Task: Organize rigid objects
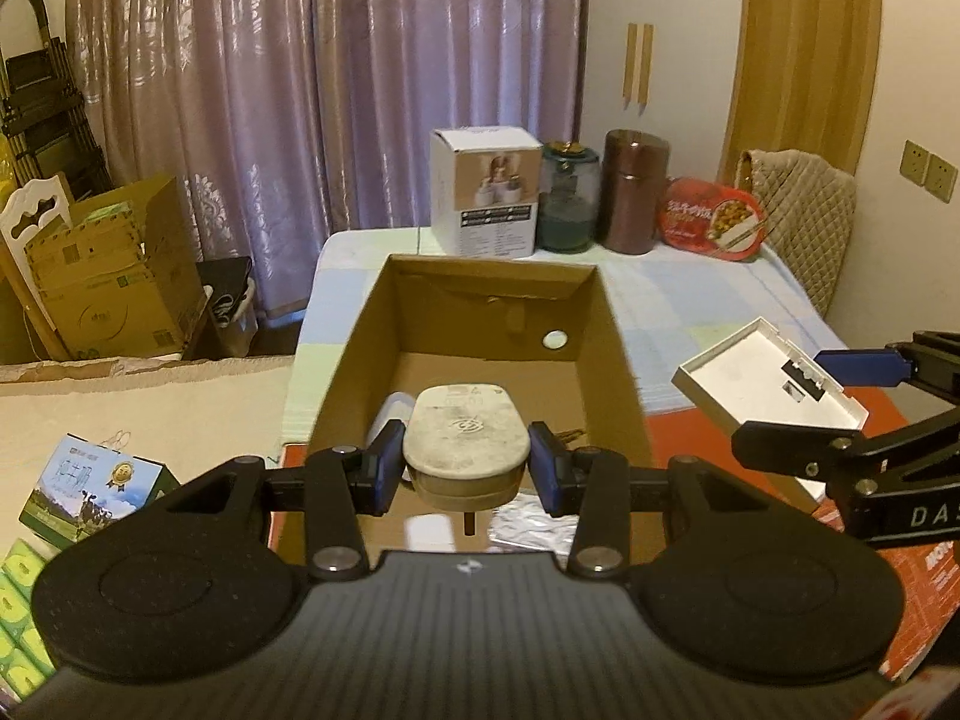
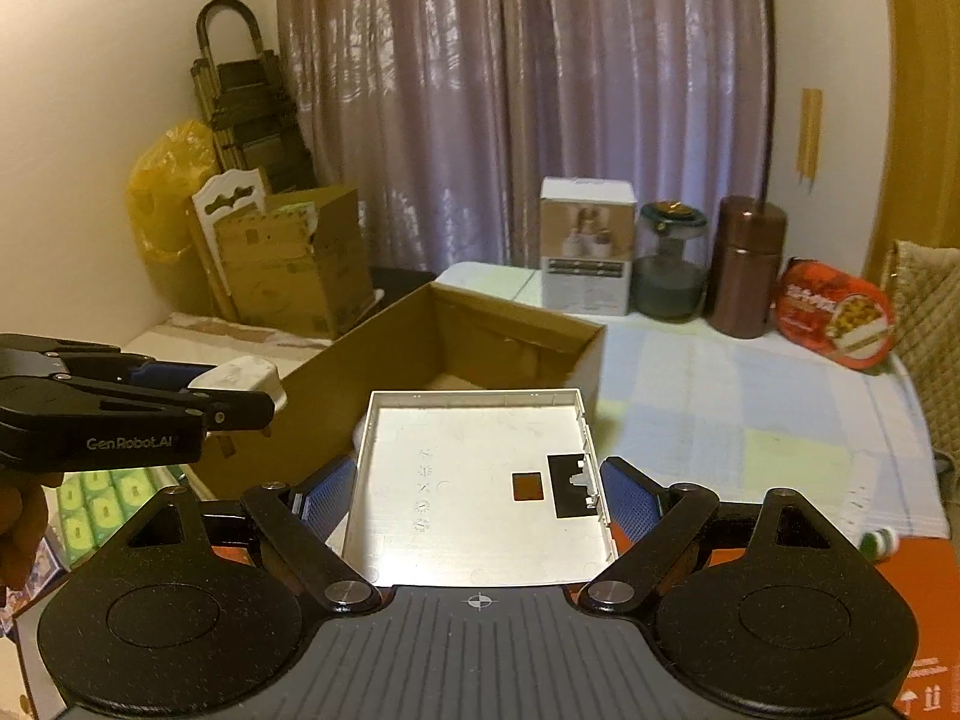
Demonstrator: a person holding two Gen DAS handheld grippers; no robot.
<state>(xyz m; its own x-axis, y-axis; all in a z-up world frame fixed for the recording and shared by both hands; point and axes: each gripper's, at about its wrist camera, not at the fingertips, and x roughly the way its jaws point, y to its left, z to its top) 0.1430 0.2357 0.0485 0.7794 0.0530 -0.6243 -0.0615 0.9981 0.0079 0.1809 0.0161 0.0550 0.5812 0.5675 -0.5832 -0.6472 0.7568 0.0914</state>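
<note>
My left gripper (image 1: 468, 462) is shut on a dirty white plug adapter (image 1: 467, 441) and holds it over the near end of an open cardboard box (image 1: 612, 348). In the right wrist view the left gripper (image 2: 240, 390) holds the adapter (image 2: 240, 378) above the box's near left wall (image 2: 336, 378). My right gripper (image 2: 474, 492) is shut on a flat white plastic tray-like cover (image 2: 480, 498), held level in front of the box. In the left wrist view the cover (image 1: 762, 384) hangs to the right of the box.
At the table's far end stand a white product box (image 1: 486, 192), a glass jar (image 1: 567, 198), a brown canister (image 1: 633, 192) and a red food packet (image 1: 711, 219). A red carton (image 2: 924, 600) lies under the grippers. Cardboard boxes (image 1: 114, 288) stand left.
</note>
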